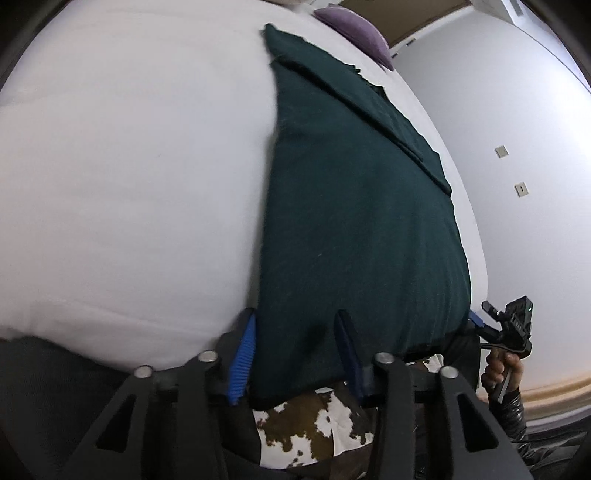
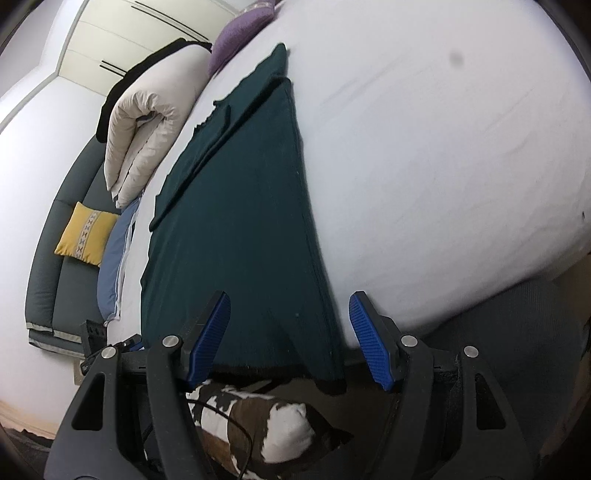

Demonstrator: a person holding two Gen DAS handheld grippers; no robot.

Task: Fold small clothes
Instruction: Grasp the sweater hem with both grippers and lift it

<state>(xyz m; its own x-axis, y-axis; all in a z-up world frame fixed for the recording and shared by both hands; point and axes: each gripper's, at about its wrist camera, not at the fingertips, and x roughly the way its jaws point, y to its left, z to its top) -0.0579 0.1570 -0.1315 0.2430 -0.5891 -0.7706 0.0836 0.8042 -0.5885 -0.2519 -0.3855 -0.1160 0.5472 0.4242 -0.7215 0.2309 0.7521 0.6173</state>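
A dark green garment (image 1: 354, 206) lies flat on a white bed (image 1: 129, 184), folded lengthwise, its near hem hanging over the bed's edge. My left gripper (image 1: 295, 332) is open, its blue pads (image 1: 242, 362) straddling the hem's left corner. In the right wrist view the same garment (image 2: 240, 221) runs away from me. My right gripper (image 2: 290, 314) is open, its pads (image 2: 369, 339) either side of the hem's right corner. The right gripper also shows in the left wrist view (image 1: 506, 328), held by a hand.
A purple cushion (image 2: 240, 33) lies at the bed's far end. A folded cream duvet (image 2: 147, 122), a yellow cushion (image 2: 86, 232) and a blue pillow (image 2: 114, 258) lie on a grey sofa (image 2: 44, 266) left of the bed. A cowhide-pattern cushion (image 2: 258, 424) lies below the grippers.
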